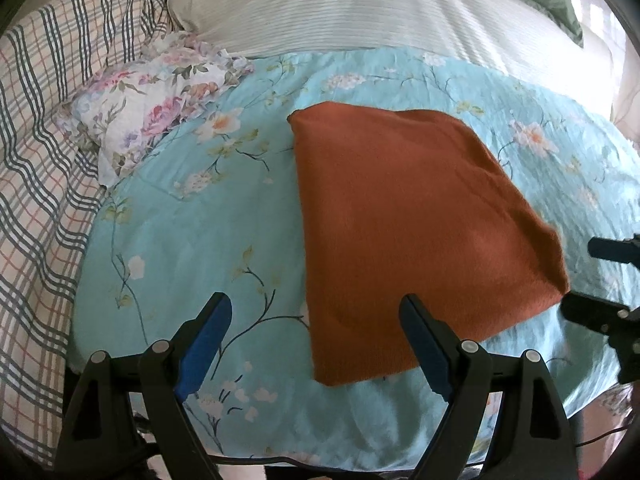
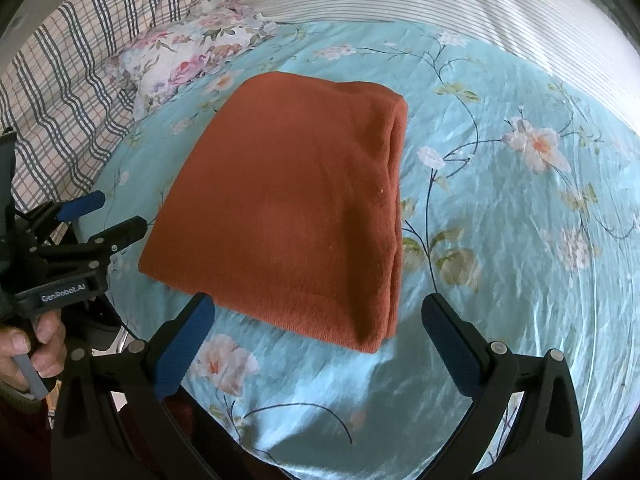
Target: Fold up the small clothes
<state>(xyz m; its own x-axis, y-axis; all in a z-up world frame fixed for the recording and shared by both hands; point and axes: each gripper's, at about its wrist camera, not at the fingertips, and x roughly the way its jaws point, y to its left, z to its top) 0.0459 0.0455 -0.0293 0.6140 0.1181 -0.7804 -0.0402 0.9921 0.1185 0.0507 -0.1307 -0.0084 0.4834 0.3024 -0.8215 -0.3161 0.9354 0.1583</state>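
Only readable text I'm seeing: "GenRobot.AI" in white on the black body of the left gripper (image 2: 102, 216), showing at 9 o'clock in the right wrist view. A person's hand (image 2: 30, 344) is gripping its handle at 8 o'clock, fingers around a grey trigger (image 2: 32, 376).

Folded rust-orange garment (image 2: 288, 216) is lying flat on the turquoise floral bedsheet (image 2: 500, 200), stacked edges showing along its right side.

Left wrist view: I'm reading the left gripper (image 1: 316, 348) as released, jaws standing wide, nothing between the blue pads (image 1: 206, 348). The garment (image 1: 408, 232) is sitting at 1 o'clock from it; its near-left corner is falling between the fingers in the picture, and the right finger is overlapping the near hem. Contact I cannot tell.

Right wrist view: right gripper (image 2: 316, 344) also released, jaws wide, empty. The garment's near edge is lying at 12 o'clock just ahead of the fingertips, near-right corner between them, not pinched. From the left view the right gripper (image 1: 588, 276) is showing at 3 o'clock, just beside the garment's right corner.

Background: floral pillow (image 1: 152, 116) at 10 o'clock, plaid blanket (image 1: 44, 152) at 9, white striped bedding (image 1: 360, 4) at 12.
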